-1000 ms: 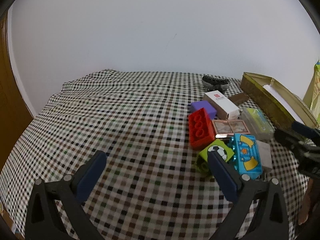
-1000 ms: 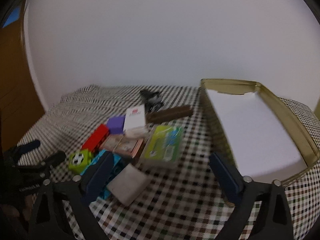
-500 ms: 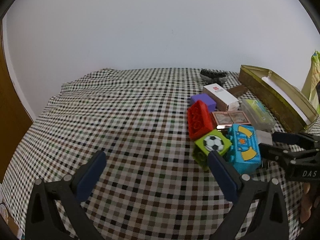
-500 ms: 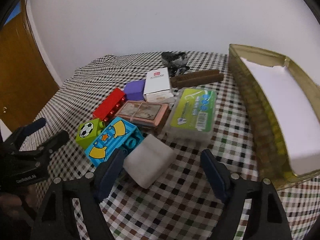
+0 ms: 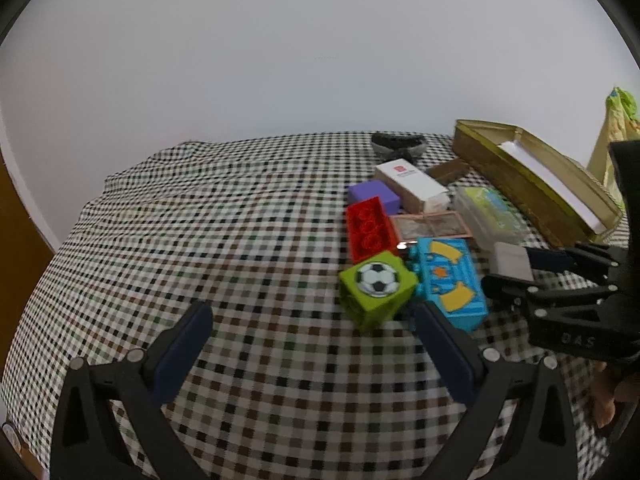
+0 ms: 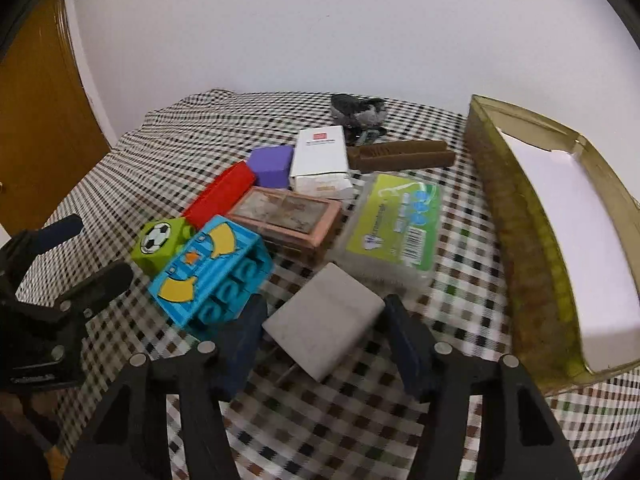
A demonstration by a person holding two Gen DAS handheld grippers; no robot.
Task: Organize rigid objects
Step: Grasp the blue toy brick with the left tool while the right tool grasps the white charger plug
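The right gripper (image 6: 324, 320) has its fingers spread around a grey-white flat block (image 6: 323, 322) lying on the checked tablecloth (image 5: 240, 240), not visibly pressing it, while the left gripper (image 5: 312, 344) hangs wide apart over bare cloth just short of the green soccer-ball cube (image 5: 376, 288). Beside the block sit a blue toy brick (image 6: 210, 270), a red brick (image 6: 222, 194), a purple block (image 6: 272, 166), a pink-framed case (image 6: 286, 216), a clear box with a green label (image 6: 394, 224) — print too blurred to read — and a white carton with a small red logo (image 6: 322, 158). The gold tin (image 6: 516, 216) at the right holds only a white liner (image 6: 576, 216).
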